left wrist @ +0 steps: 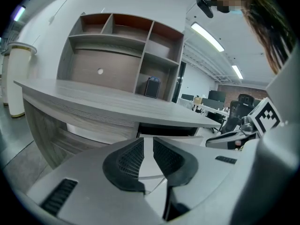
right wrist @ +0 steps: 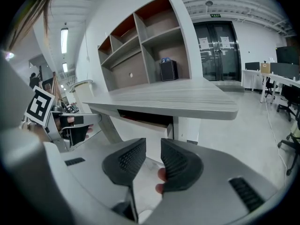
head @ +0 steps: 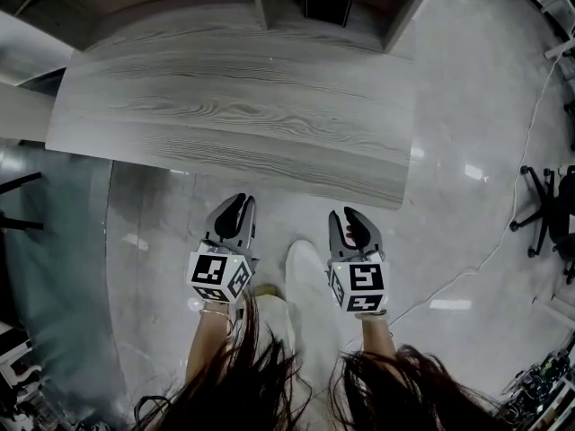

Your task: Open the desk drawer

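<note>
A grey wood-grain desk (head: 243,106) stands in front of me. Under its top, a dark slot with the pale drawer front (left wrist: 164,136) below it shows in the left gripper view; the slot (right wrist: 145,117) also shows in the right gripper view. In the head view the desktop hides the drawer. My left gripper (head: 235,205) and right gripper (head: 351,220) hang side by side short of the desk's near edge, above the floor, pointing at it. Both are open with a narrow gap and nothing between the jaws: left gripper (left wrist: 148,146), right gripper (right wrist: 153,150).
A shelf unit (left wrist: 117,55) rises behind the desk, with a black box (left wrist: 151,87) on it. An office chair (head: 548,206) and a floor cable (head: 503,241) lie to the right. A tall white cylinder (left wrist: 16,78) stands left of the desk. My pale shoe (head: 305,277) is between the grippers.
</note>
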